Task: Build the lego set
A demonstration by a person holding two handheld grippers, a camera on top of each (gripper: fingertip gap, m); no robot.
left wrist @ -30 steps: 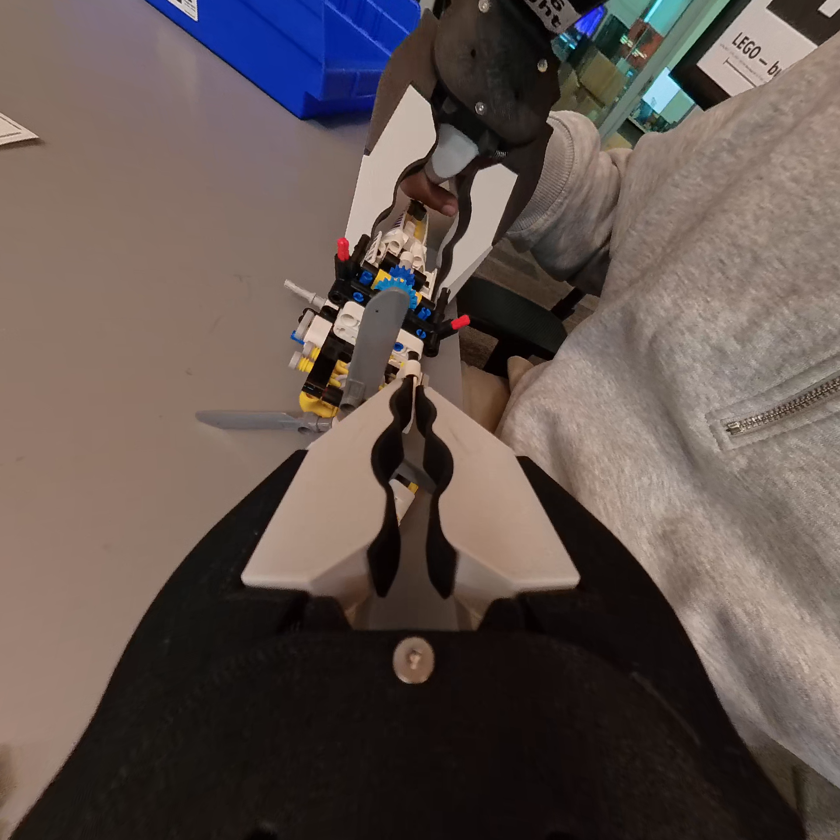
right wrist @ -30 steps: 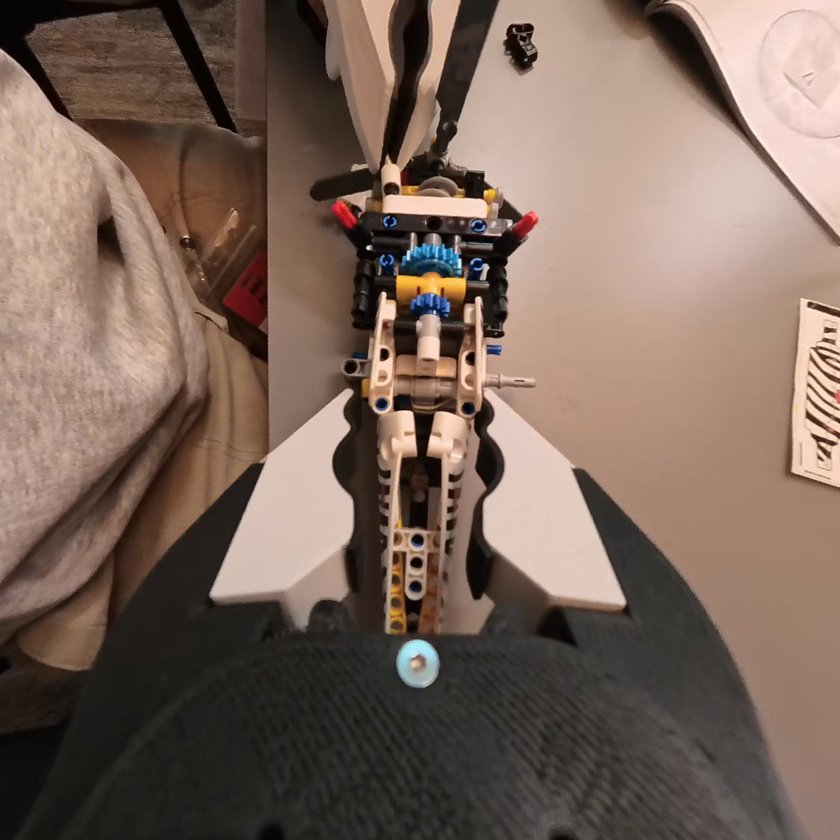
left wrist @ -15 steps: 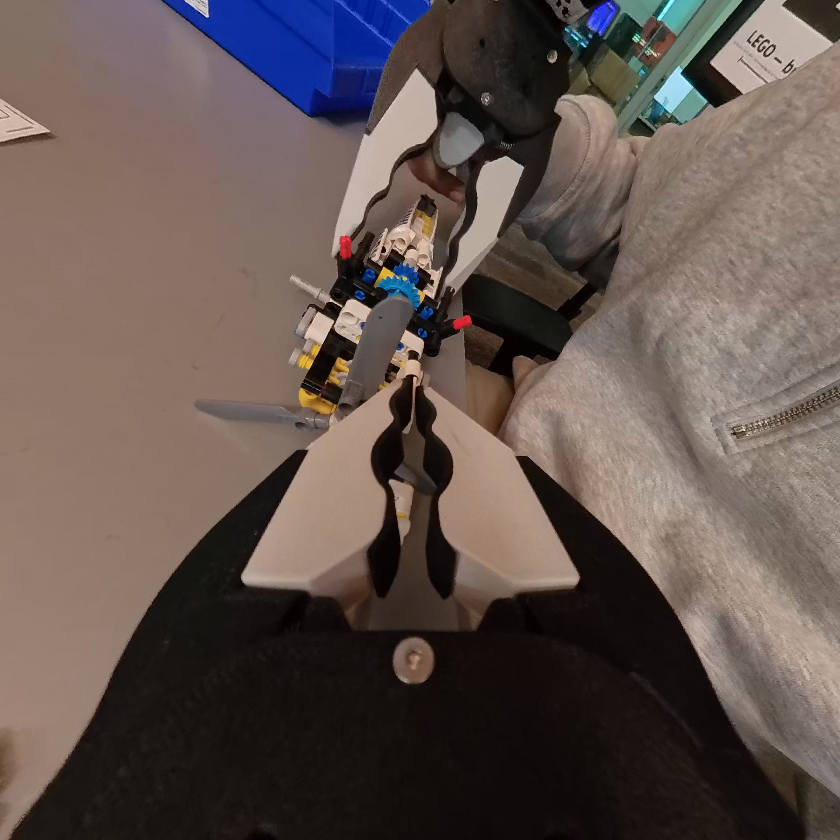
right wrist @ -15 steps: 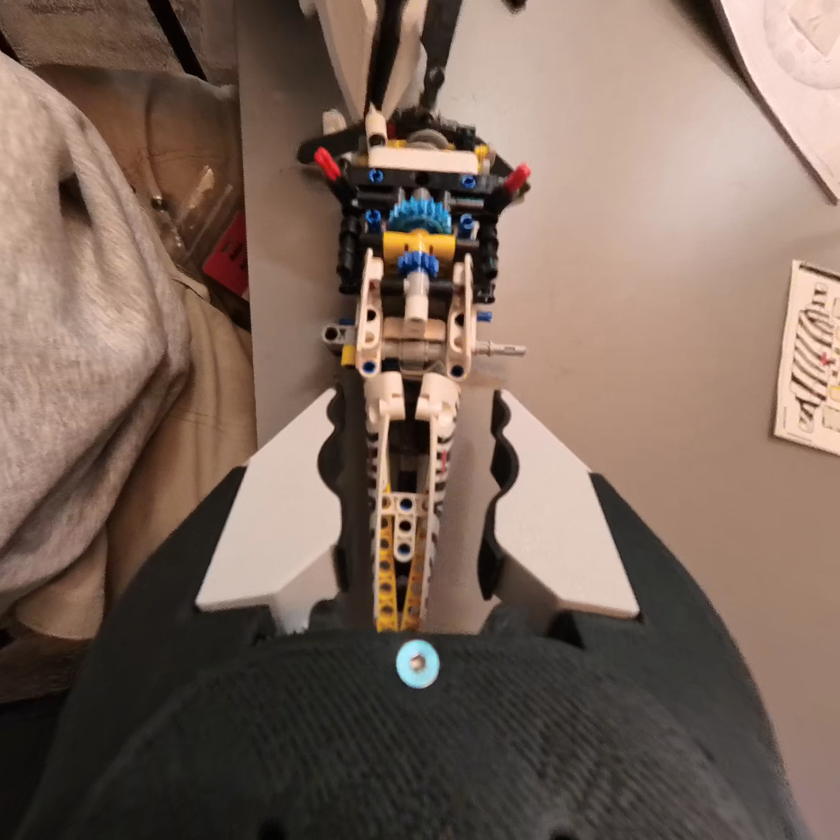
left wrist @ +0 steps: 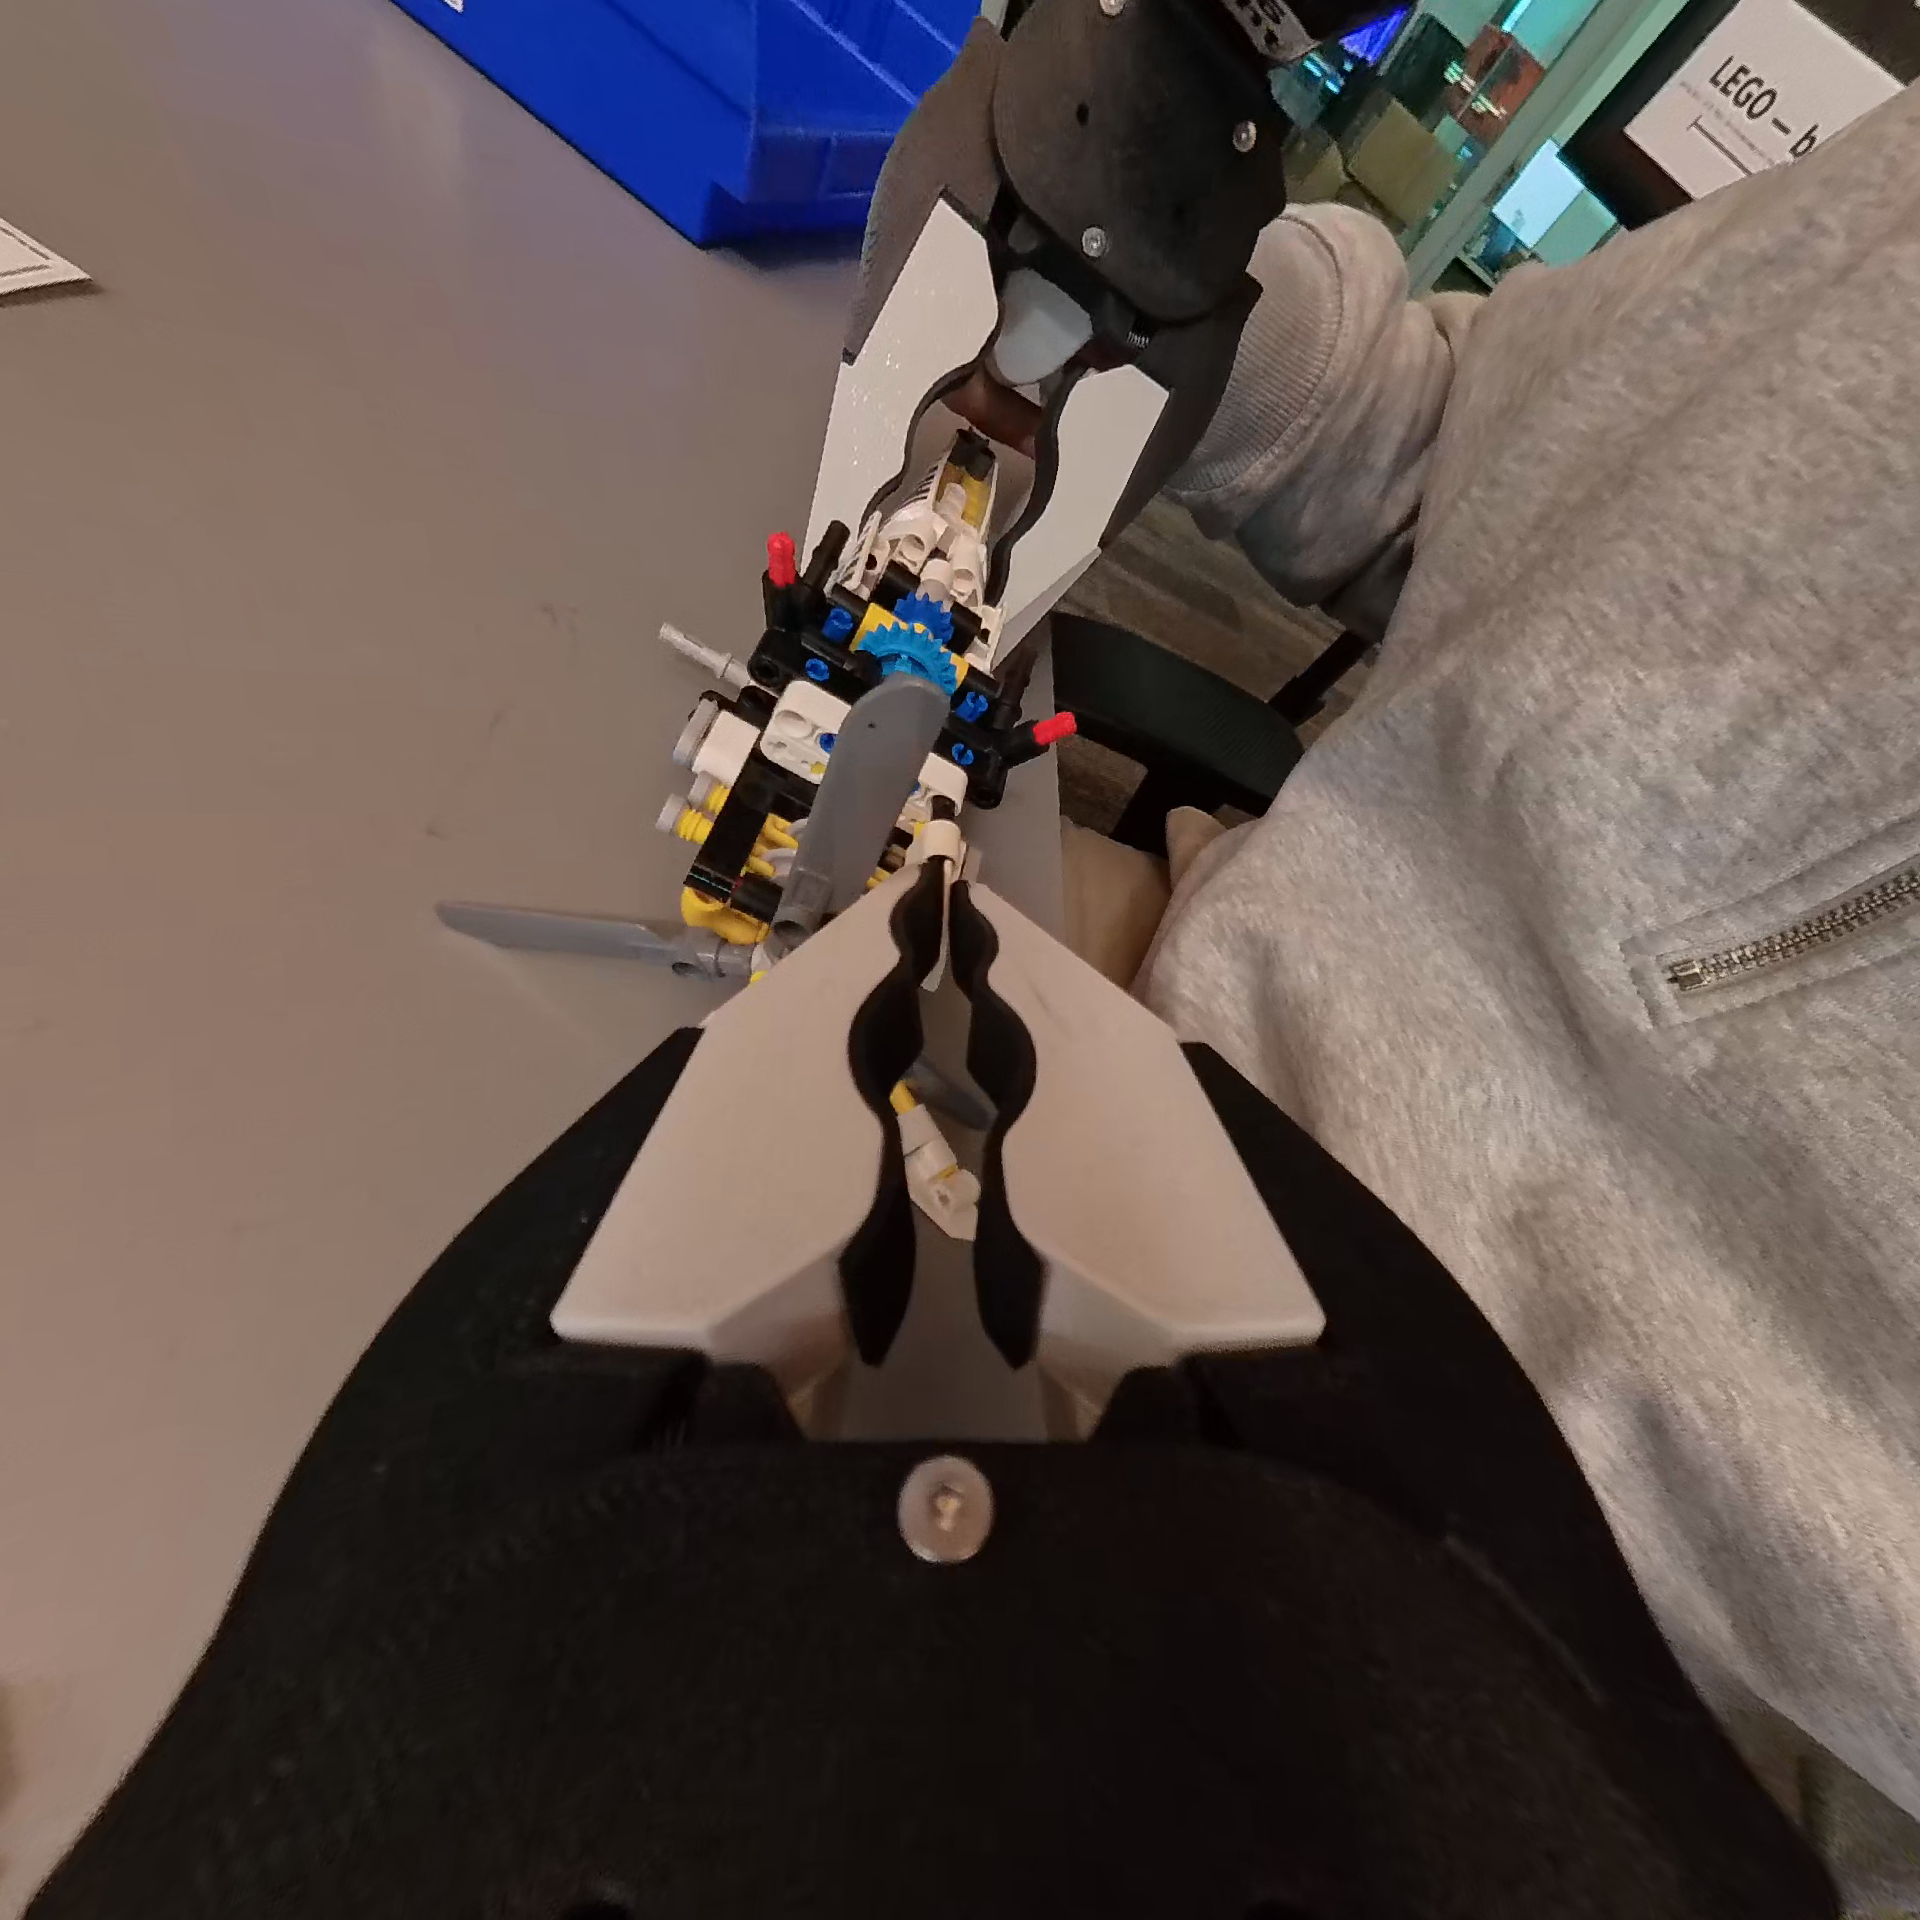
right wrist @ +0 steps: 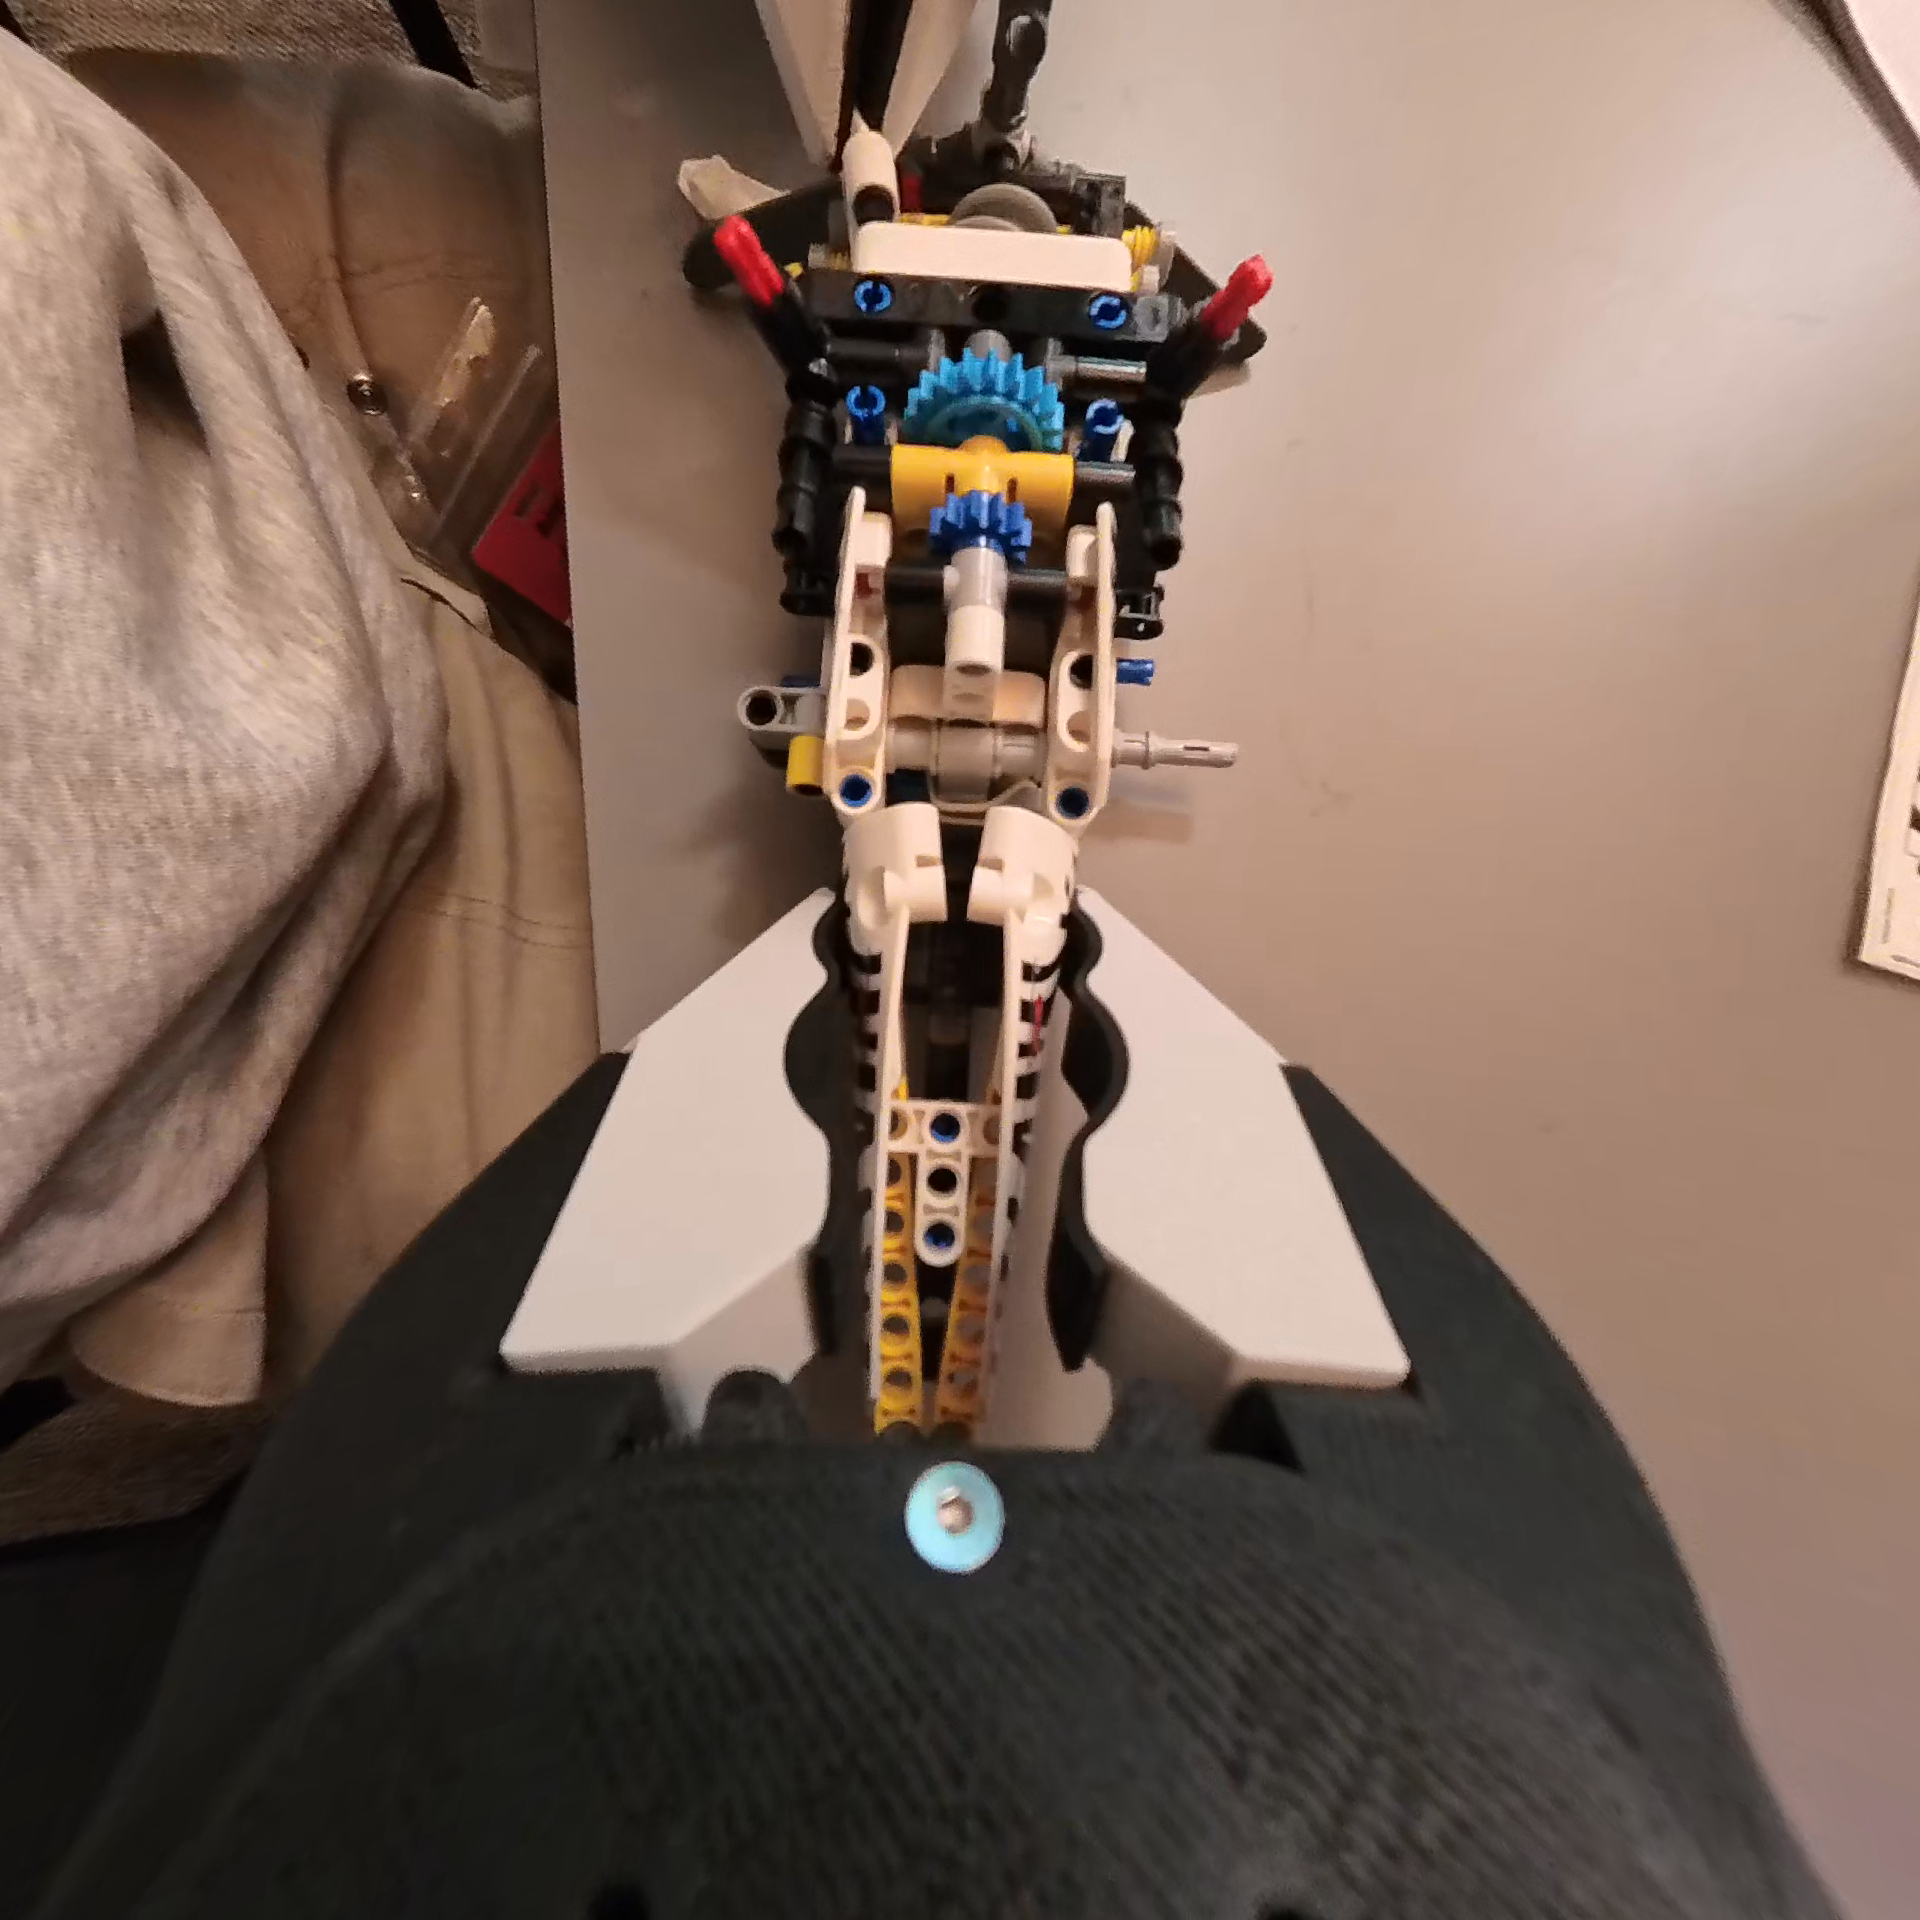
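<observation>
Right wrist view looks down the length of the lego model (right wrist: 966, 665), a half-built Technic helicopter that lies along the near edge of the grey bench (right wrist: 1455, 520), close to the person's lap. The right gripper (right wrist: 951, 935) has its fingers clamped on the white and yellow tail boom, which runs back between them. At the far end the left gripper (left wrist: 940, 894) meets the body, its fingers drawn together on a small white pin-like part (left wrist: 940, 840) at the model's side, just beside the grey rotor blade (left wrist: 868, 800).

The step in hand looks like seating that small part into the body while the right gripper braces the tail. The next move probably calls for a straight push along the pin's axis, with the tail held firm so the model does not twist or slide toward the bench edge.

Around it: a second grey blade (left wrist: 561, 930) lies flat on the bench, a blue bin (left wrist: 717, 104) stands toward the far edge, and a paper sheet (right wrist: 1891, 862) sits off to the right. The upright blade crowds the left fingers, and the grey sleeve (left wrist: 1558, 727) hangs near. A loose white and yellow piece (left wrist: 930, 1153) shows under the left fingers.
</observation>
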